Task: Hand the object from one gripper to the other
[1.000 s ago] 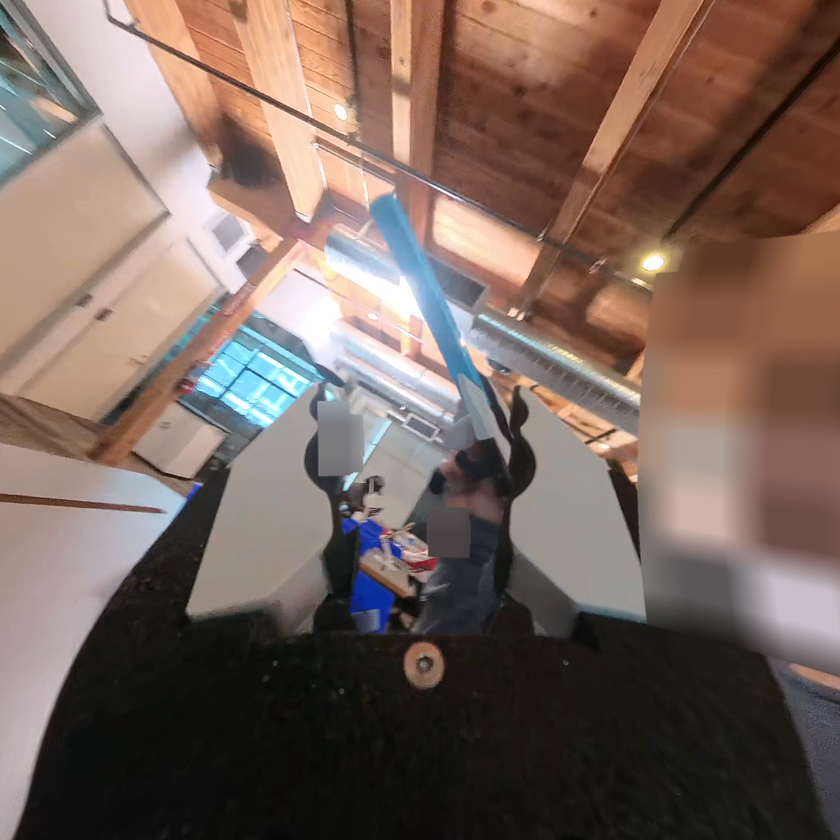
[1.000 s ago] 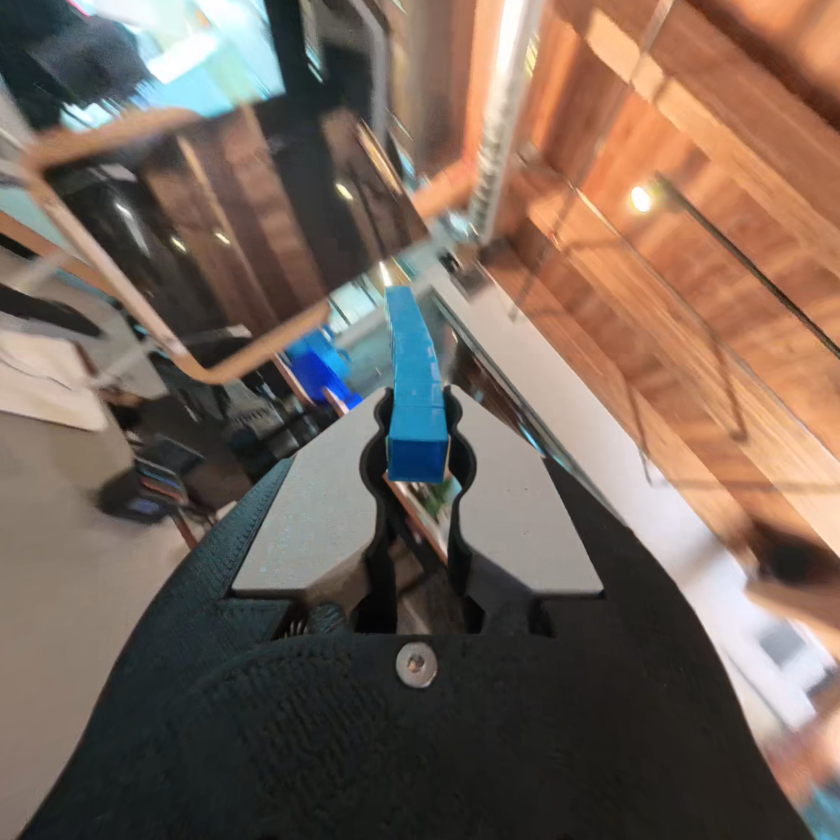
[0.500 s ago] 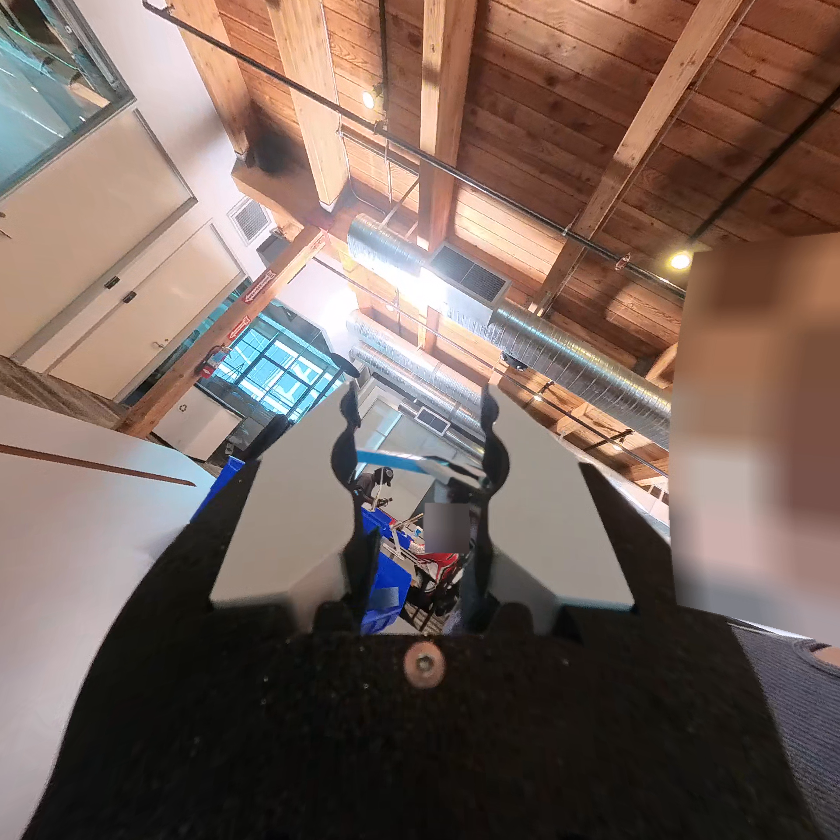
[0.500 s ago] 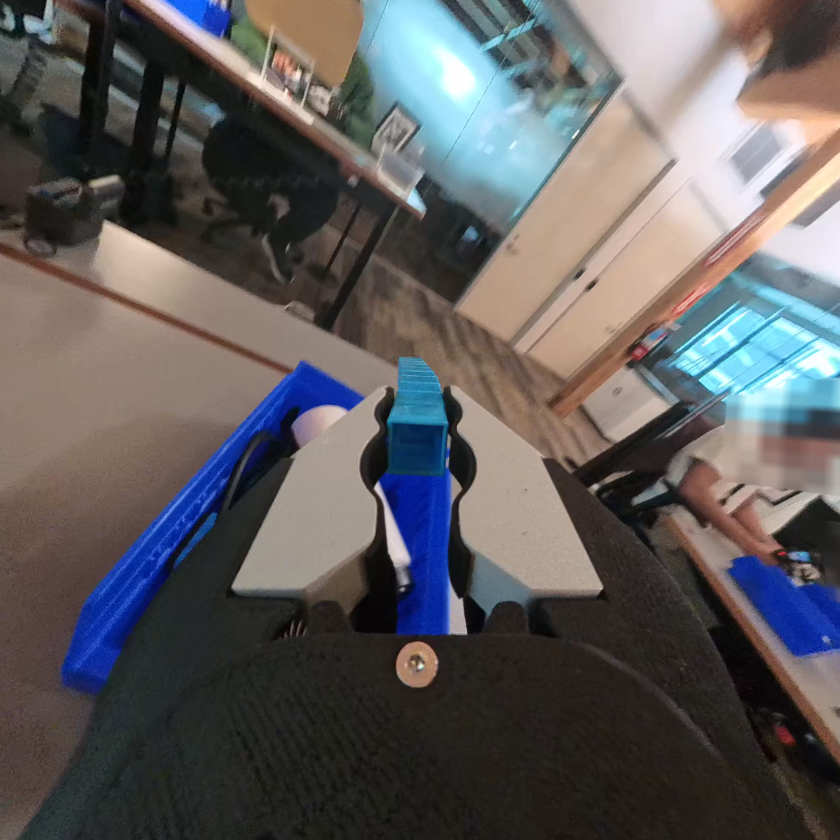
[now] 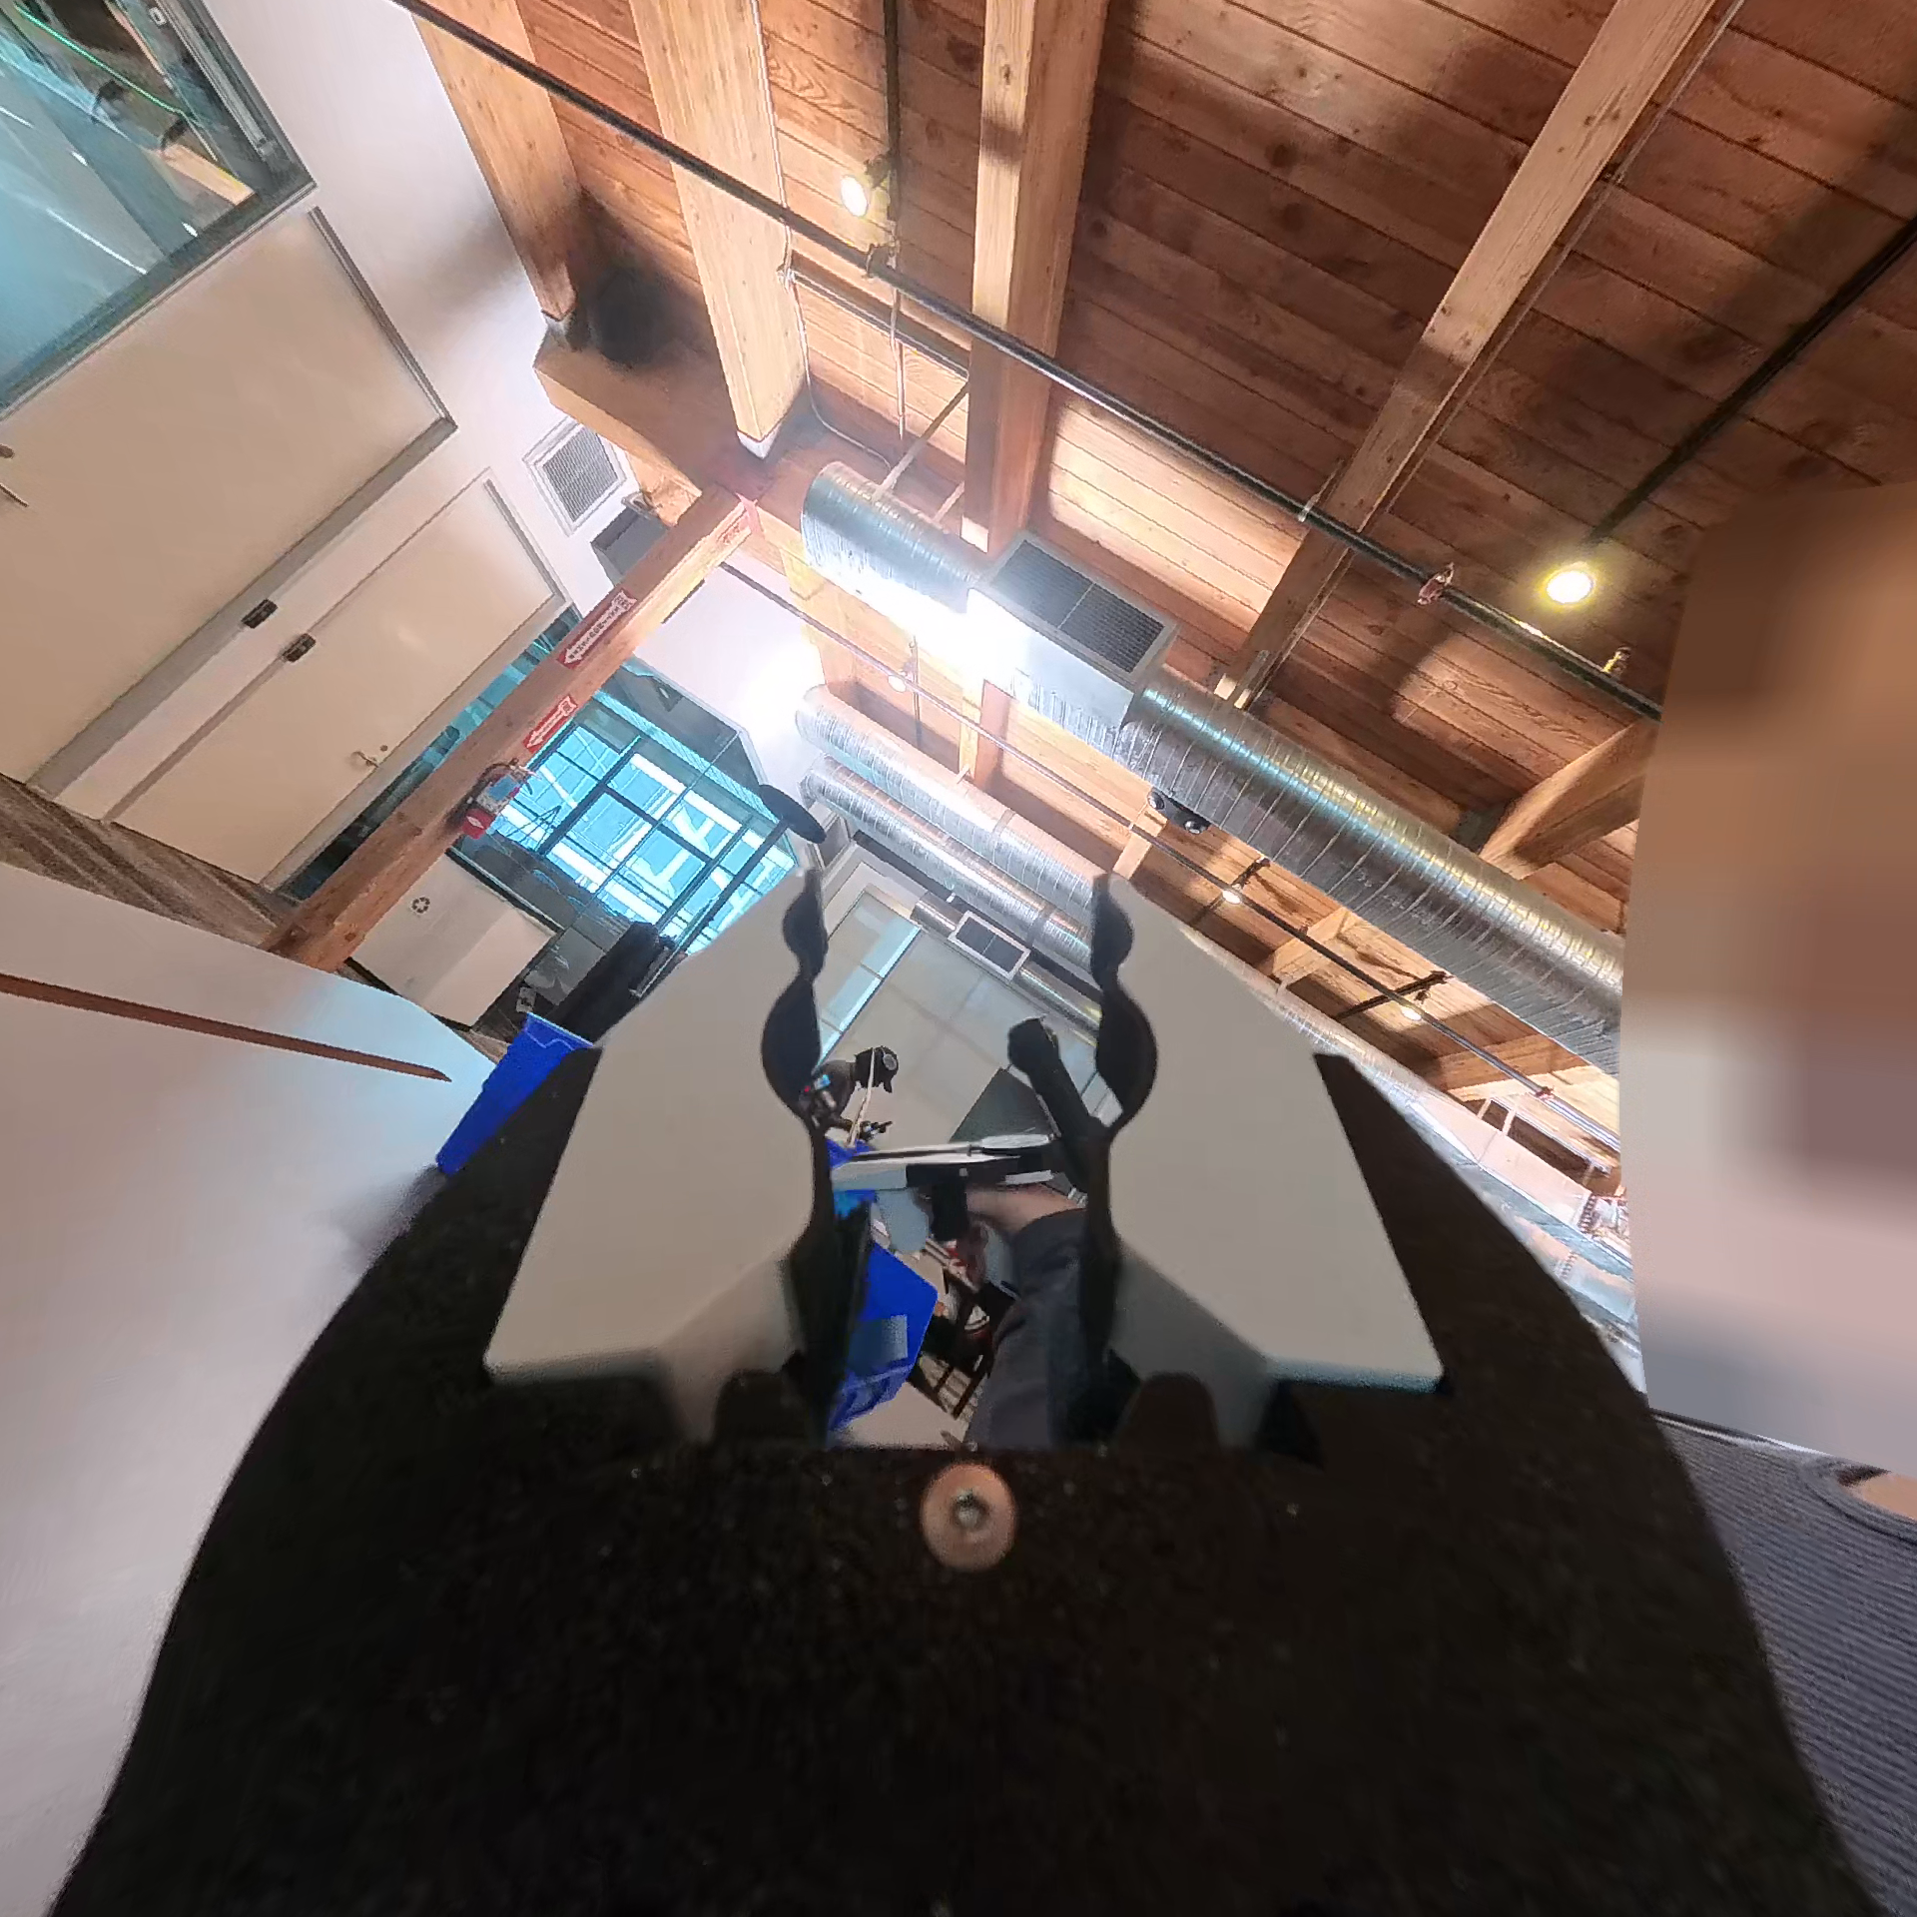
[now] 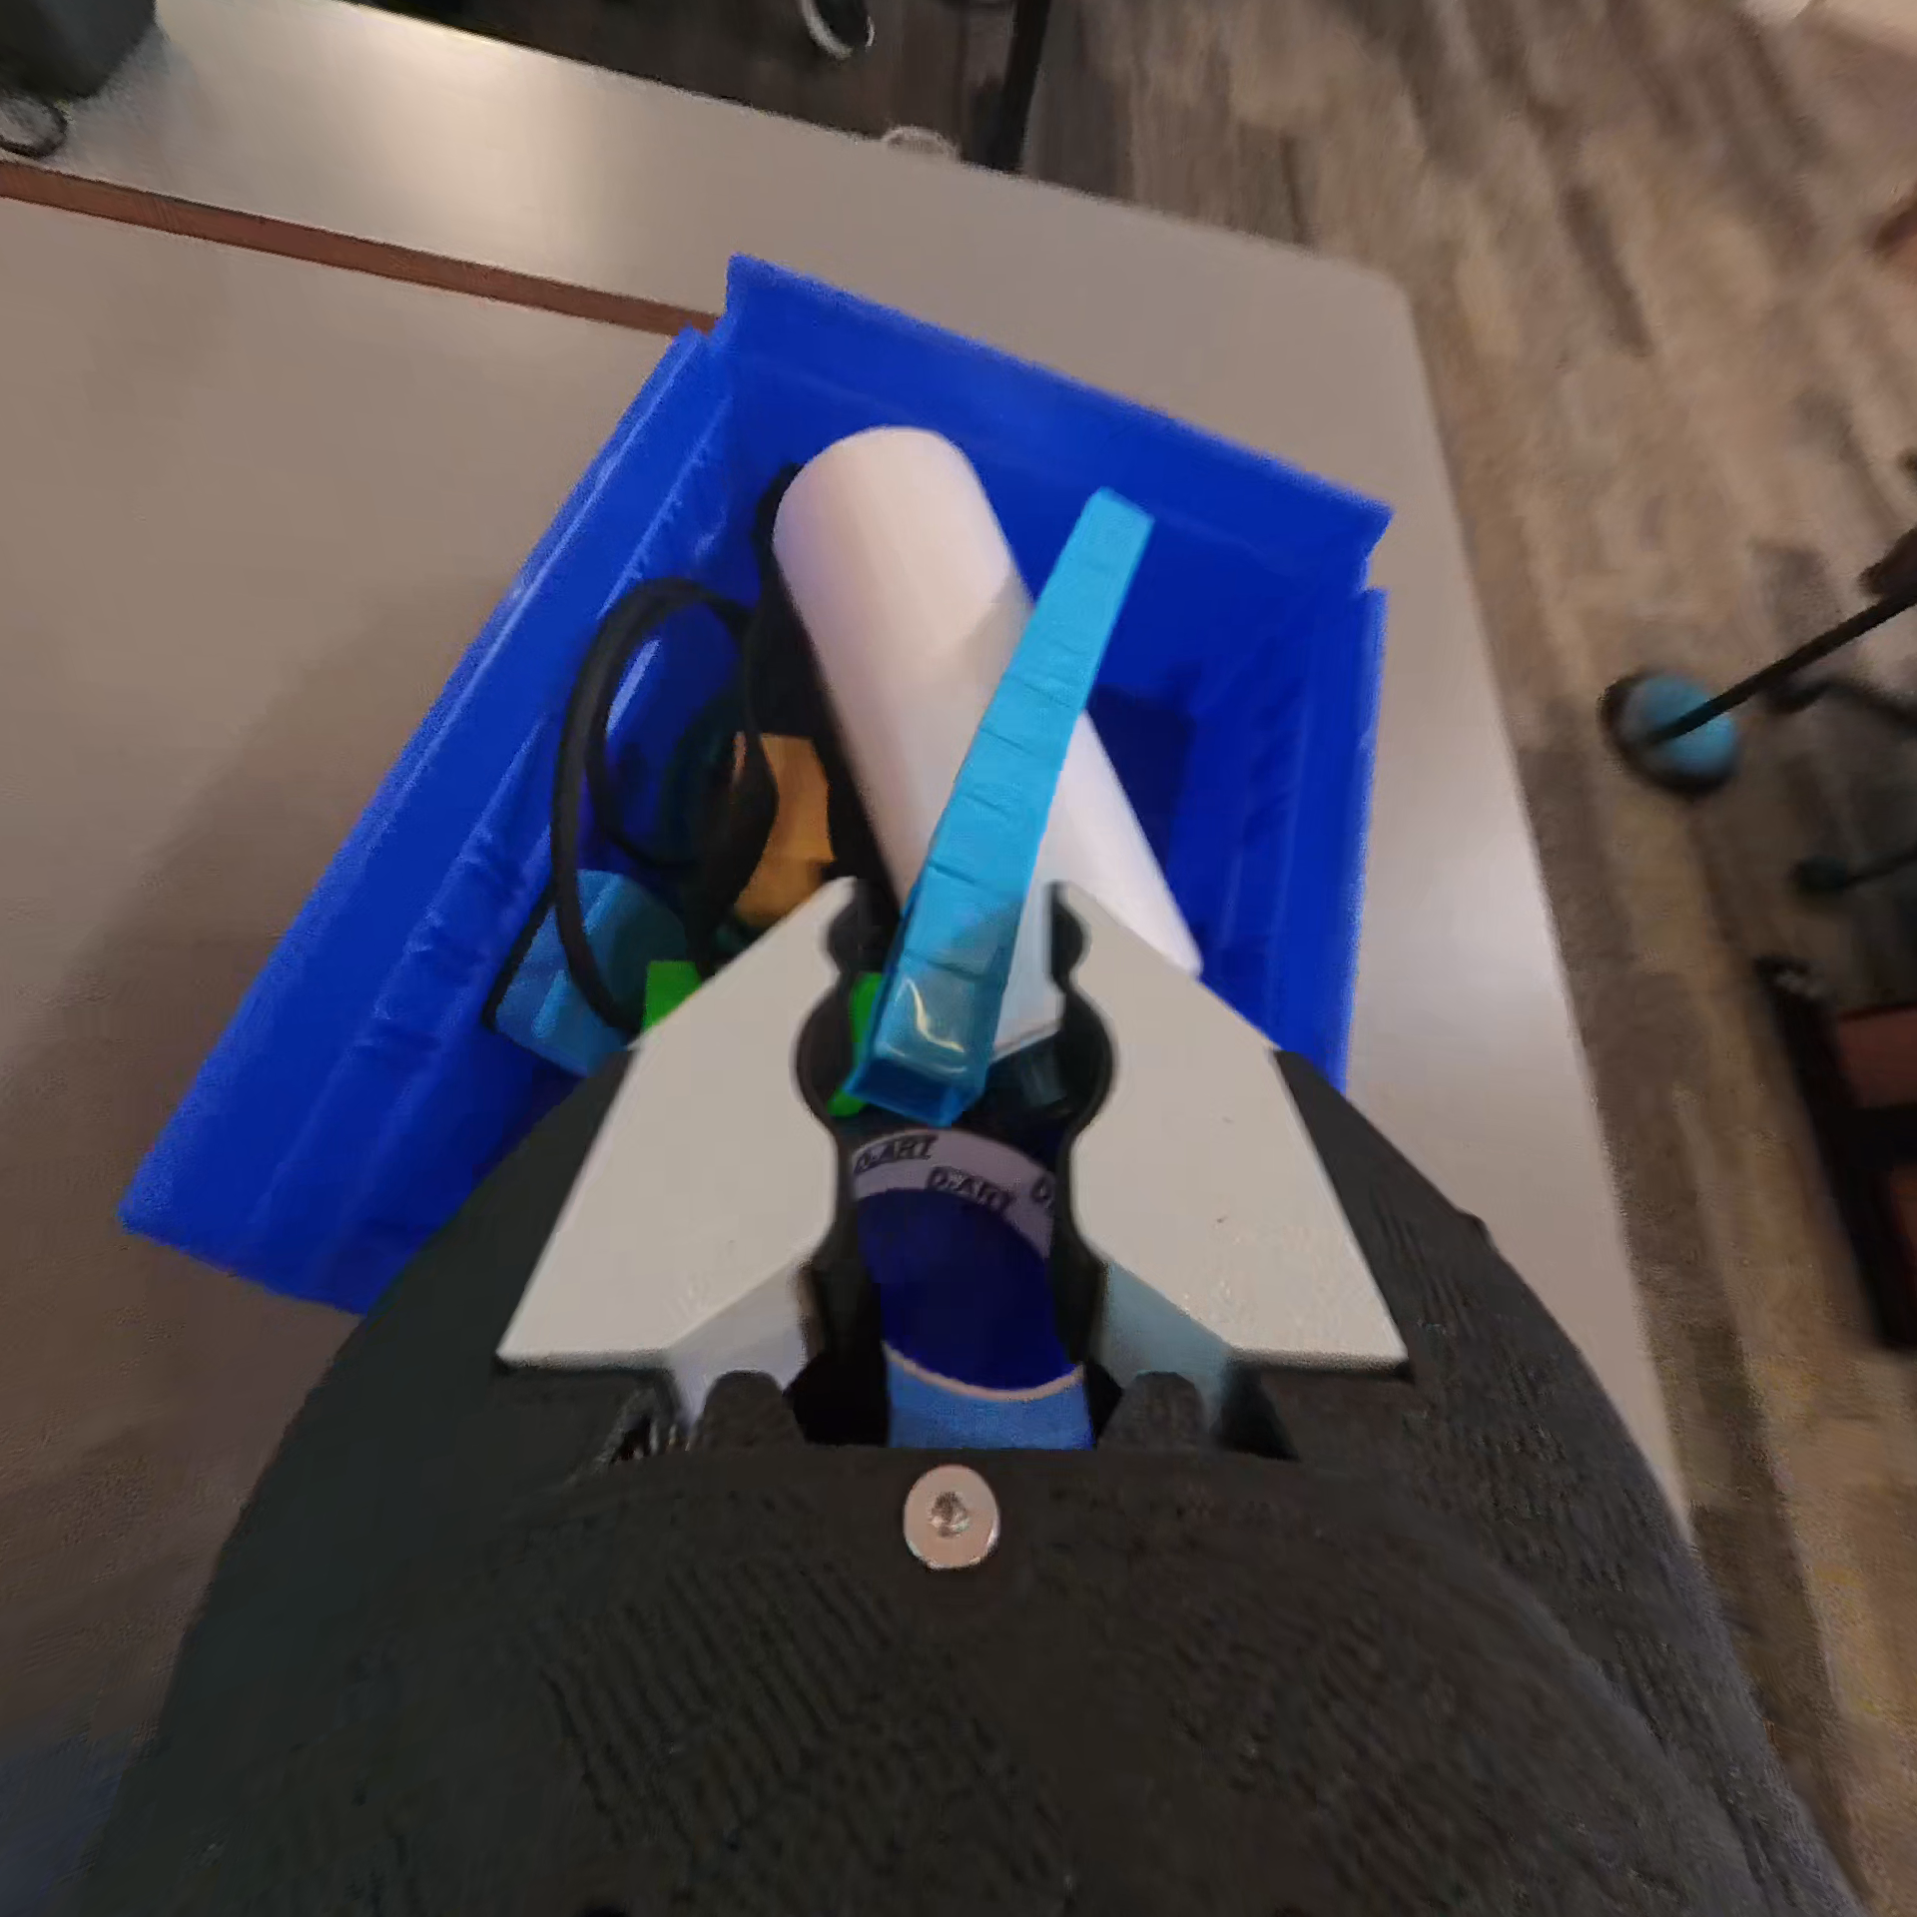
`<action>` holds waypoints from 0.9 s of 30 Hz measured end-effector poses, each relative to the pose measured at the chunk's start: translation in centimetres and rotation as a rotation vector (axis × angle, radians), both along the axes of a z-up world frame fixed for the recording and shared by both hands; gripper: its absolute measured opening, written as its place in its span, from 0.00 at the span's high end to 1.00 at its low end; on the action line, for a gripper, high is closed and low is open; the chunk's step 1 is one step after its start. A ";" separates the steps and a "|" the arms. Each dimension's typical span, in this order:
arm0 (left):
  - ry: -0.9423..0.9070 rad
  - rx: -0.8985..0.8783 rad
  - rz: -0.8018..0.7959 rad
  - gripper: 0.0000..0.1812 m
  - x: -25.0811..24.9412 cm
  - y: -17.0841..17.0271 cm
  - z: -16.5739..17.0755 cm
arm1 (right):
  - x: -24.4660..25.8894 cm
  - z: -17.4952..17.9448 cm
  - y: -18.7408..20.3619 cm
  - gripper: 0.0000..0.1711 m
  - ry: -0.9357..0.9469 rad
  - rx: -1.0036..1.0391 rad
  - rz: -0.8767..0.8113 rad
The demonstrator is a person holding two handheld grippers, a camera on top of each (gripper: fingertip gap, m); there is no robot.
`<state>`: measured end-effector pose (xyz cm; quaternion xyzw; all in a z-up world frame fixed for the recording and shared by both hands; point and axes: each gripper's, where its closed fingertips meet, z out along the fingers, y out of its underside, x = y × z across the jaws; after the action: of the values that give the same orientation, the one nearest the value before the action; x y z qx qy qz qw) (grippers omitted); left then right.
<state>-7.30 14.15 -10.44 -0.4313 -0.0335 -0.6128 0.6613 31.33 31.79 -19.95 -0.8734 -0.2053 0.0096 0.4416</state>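
Observation:
The light blue ridged bar [image 6: 1037, 726] lies tilted in the blue bin [image 6: 1037, 384], leaning across a white cylinder [image 6: 903, 581]. My right gripper [image 6: 952, 897] hangs over the bin, pointing down. Its jaws stand wider than the bar, and the bar's near end sits loose between them. My left gripper [image 5: 956, 892] is open and empty and points up at the wooden ceiling. Through its gap the right gripper [image 5: 934, 1157] shows farther off, held by a hand.
The bin stands on a grey table [image 6: 259, 519] near its right edge, with carpeted floor beyond. In the bin are a black cable loop [image 6: 581, 726], an orange piece [image 6: 788, 820], a tape roll [image 6: 954, 1172] and small green and blue parts. The bin corner [image 5: 519, 1079] shows left of my left gripper. There is about 45 centimetres between the tips of the two grippers.
My right gripper has swung down from facing the ceiling to over the bin and opened. The bar, gripped before, now lies tilted and loose. My left gripper has stayed open and empty.

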 end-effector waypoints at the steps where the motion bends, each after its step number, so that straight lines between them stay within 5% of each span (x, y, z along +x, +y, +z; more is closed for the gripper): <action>1: 0.005 0.000 0.004 0.73 0.0 -0.1 -0.1 | 0.0 -0.4 -0.3 0.68 0.008 -0.033 -0.003; 4: 0.014 -0.006 0.013 0.72 -0.1 -0.4 -0.3 | 0.3 -0.1 -0.9 0.46 -0.043 -0.050 -0.033; 9: 0.081 -0.045 0.044 0.67 -0.3 -1.0 -1.1 | -2.7 6.6 -1.0 0.43 -0.192 0.252 0.045; 17: 0.469 -0.141 0.119 0.66 0.2 -5.4 -0.5 | -17.0 17.5 -3.6 0.48 -0.379 0.884 0.395; 24: 0.638 -0.278 0.516 0.68 -11.5 -11.1 1.5 | -21.9 21.7 -6.3 0.52 -0.345 1.166 0.440; 27: 0.597 -0.484 0.689 0.65 -19.3 -13.2 -1.0 | -22.7 22.7 -7.2 0.52 -0.282 1.219 0.461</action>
<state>-26.59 0.90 -11.46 -0.6920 -0.1245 -0.1843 0.6868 8.59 24.55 2.73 -0.3941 -0.4110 -0.1281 0.8120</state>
